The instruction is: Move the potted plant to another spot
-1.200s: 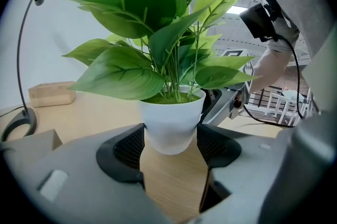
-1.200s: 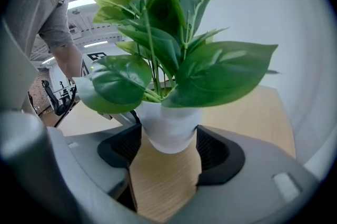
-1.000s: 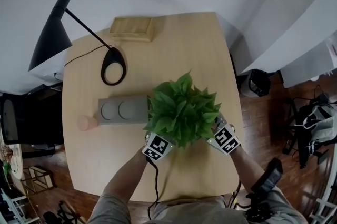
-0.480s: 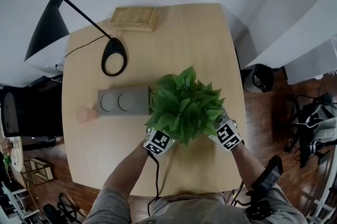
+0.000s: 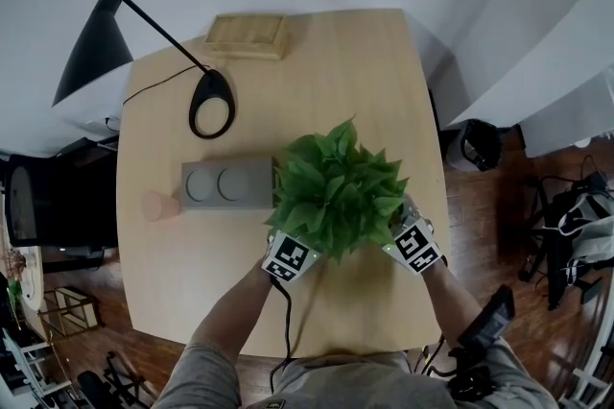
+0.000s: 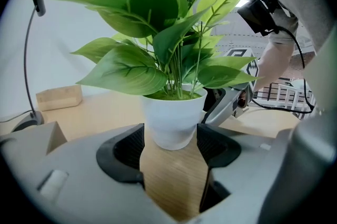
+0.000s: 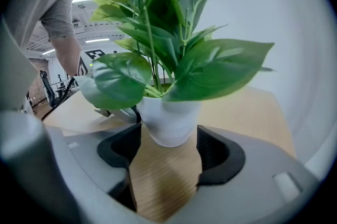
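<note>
A pale wooden desk [image 5: 365, 61] carries a black lamp [image 5: 96, 42] at its far left corner, the lamp's round base resting on the wood. Toward the near right of the desk, a leafy potted plant [image 5: 336, 191] in a white pot sits between two sets of tongs. The left tongs [image 6: 169, 140] are spread wide, with their pads against the pot's sides. The right tongs [image 7: 168, 139] clasp it likewise from the opposite side. Whether the pot's base is clear of the wood cannot be told. A grey block [image 5: 227, 183] with two round recesses lies just left of the foliage. A wooden box [image 5: 247, 34] sits at the far edge. A pink cup [image 5: 158, 205] stands beside the block's left end.
</note>
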{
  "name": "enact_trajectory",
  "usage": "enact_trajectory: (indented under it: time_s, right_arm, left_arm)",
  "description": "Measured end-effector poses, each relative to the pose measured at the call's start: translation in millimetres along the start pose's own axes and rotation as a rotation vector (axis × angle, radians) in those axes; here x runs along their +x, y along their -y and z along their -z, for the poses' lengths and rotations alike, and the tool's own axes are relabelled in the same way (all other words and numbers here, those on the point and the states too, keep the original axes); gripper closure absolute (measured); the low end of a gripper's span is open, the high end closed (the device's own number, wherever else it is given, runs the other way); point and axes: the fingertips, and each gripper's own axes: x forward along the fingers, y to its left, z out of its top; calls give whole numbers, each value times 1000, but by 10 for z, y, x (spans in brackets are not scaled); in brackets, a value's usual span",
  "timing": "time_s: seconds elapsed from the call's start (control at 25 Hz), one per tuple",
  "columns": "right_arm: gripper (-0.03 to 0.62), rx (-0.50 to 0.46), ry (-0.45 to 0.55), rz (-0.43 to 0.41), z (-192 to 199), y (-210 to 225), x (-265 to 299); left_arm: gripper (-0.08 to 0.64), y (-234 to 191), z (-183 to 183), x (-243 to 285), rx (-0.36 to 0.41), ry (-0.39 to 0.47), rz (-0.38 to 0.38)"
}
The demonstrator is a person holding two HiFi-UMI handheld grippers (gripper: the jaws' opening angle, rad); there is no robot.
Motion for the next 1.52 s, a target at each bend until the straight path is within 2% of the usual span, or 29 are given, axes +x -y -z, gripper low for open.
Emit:
enact_trajectory:
  time_s: [0.12,0.32,0.6,0.8,0.96,1.08,1.28,1.52]
  right_arm:
    - [251,16,-9,9,53,-15,-91]
    - [252,58,-13,12,169,-185,-380]
    - [260,54,1,-15,69,-765,-766]
    - [339,37,113,-23,-359,-1307,-1074]
    - [425,102,236,6,-752,-1866,-1373]
    - [467,101,287,33,-954,-2372,-1599]
    - [525,95,326,86,-1120,-3049,-2040]
    - [586,117,347,121,-1181,-3392,-2442]
  left_arm:
    - [253,-22,56,-109,-29,-13,-35]
    - [277,179,147,-458,-82,-40,-96]
    - [351,584,18,-1233,-221,29,-193]
    - [426,952,-262,-1721,-263,150,-218]
    - [495,1244,-496,-2255,-266,259,-232]
    - [556,1488,-555,-2704,-263,313,-240]
    - [558,2003,-539,-3234,-270,347,-193]
    - [558,2407,-648,-3512,-293,394,-168]
